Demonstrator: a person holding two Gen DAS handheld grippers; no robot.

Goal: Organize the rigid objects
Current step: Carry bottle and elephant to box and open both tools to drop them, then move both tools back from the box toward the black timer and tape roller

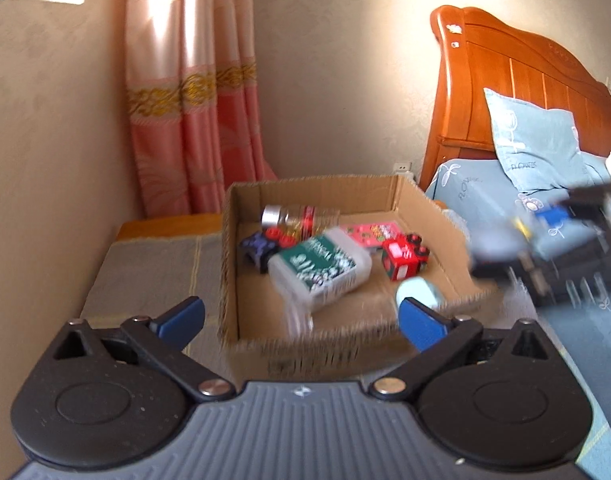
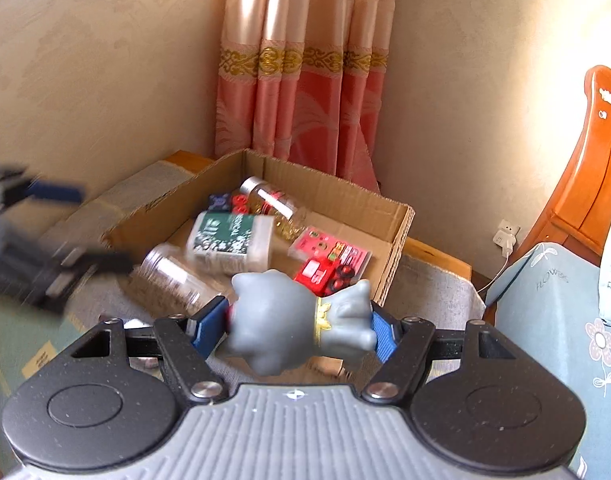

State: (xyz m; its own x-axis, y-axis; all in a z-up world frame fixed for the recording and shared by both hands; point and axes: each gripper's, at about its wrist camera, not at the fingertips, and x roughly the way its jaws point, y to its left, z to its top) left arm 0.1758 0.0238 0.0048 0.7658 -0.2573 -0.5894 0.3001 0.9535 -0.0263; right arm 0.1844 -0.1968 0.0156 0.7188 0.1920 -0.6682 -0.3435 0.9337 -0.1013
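Note:
An open cardboard box [image 1: 429,216] [image 2: 325,192] sits on a bedside table. Inside lie a white tub with a green label [image 1: 321,268] [image 2: 229,240], a silver-capped jar [image 1: 293,216] [image 2: 269,200], a pink packet [image 1: 371,232] [image 2: 329,250], a red toy car [image 1: 403,260] [image 2: 325,276] and a dark blue toy car [image 1: 259,248]. A clear bottle [image 2: 169,276] is blurred at the box's near edge. My left gripper [image 1: 301,318] is open and empty in front of the box. My right gripper [image 2: 295,326] is shut on a grey toy figure [image 2: 297,320], held in front of the box.
The box stands on a striped cloth [image 1: 145,268] over a wooden table. A bed with blue bedding [image 1: 505,208] and a wooden headboard [image 1: 517,72] lies to the right. A pink curtain [image 2: 305,60] hangs behind. A wall socket [image 2: 507,234] is near the headboard.

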